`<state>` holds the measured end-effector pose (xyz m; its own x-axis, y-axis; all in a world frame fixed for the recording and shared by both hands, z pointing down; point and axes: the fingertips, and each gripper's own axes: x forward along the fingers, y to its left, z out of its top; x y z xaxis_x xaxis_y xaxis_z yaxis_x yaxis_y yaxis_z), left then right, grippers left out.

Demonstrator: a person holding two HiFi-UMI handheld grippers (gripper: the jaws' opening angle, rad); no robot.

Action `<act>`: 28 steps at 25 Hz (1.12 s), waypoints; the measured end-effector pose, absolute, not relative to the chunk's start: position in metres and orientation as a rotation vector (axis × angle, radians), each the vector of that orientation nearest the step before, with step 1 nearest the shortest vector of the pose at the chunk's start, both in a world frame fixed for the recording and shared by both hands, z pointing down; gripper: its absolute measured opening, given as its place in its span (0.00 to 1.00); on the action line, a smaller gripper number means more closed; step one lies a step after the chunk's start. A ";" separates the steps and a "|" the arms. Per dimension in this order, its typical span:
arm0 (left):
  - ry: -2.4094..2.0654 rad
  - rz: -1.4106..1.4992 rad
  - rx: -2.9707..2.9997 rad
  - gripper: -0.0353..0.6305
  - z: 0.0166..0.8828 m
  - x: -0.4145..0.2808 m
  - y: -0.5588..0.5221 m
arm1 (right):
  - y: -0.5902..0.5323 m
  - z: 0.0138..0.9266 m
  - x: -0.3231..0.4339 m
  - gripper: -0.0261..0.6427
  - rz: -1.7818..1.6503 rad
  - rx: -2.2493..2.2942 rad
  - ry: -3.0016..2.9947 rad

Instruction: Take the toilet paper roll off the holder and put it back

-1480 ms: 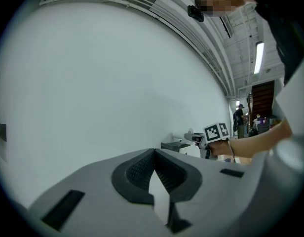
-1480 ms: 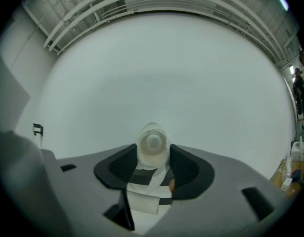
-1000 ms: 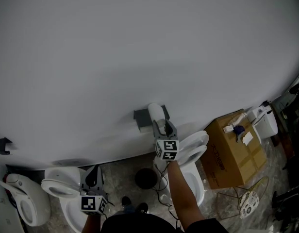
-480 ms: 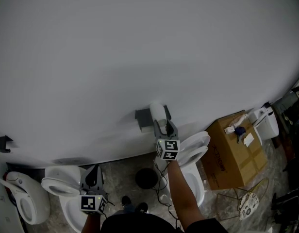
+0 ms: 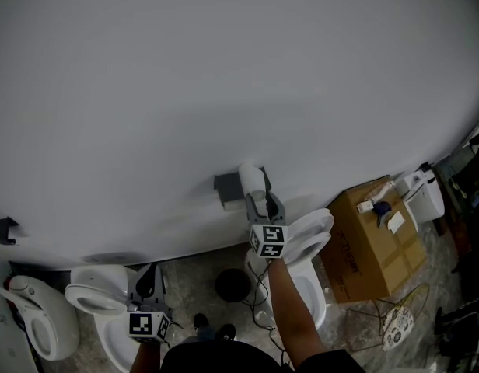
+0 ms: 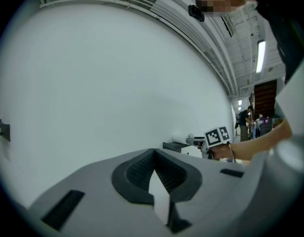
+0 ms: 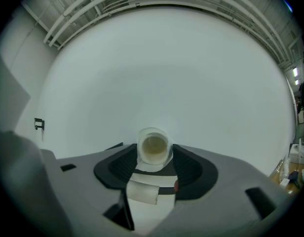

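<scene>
Right gripper point(image 7: 153, 155) pinches the toilet paper roll point(image 7: 153, 146) at the wall holder point(image 5: 226, 189), left gripper point(image 6: 154, 154) pressed together, idle; removal or return apparently in progress, task unfinished.

A warehouse-like hall: loose toilets point(image 5: 311, 238) and a cardboard box point(image 5: 377, 247) along a bare wall point(image 5: 224, 68).

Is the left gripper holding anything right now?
No, the left gripper has its jaws closed together, with nothing between them.
</scene>
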<state>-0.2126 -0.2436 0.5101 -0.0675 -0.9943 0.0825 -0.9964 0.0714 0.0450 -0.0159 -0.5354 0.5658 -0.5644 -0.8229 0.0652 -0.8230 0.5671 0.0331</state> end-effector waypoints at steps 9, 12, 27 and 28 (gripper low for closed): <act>-2.223 0.016 2.105 0.06 0.503 -0.202 -0.240 | -0.517 0.560 0.003 0.35 0.024 1.461 -2.717; -2.212 0.015 2.122 0.06 0.503 -0.197 -0.238 | -0.508 0.559 0.012 0.35 0.036 1.491 -2.713; -2.171 -0.032 2.184 0.06 0.494 -0.179 -0.236 | -0.445 0.545 0.037 0.26 0.038 1.544 -2.713; -2.169 -0.034 2.186 0.06 0.494 -0.179 -0.235 | -0.439 0.542 0.039 0.25 0.031 1.548 -2.715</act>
<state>-0.1786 -0.2353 0.4940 0.0088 -0.9996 0.0278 -0.9982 -0.0072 0.0593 0.0391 -0.4387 0.5420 -0.5092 -0.8603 0.0241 -0.8606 0.5092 -0.0090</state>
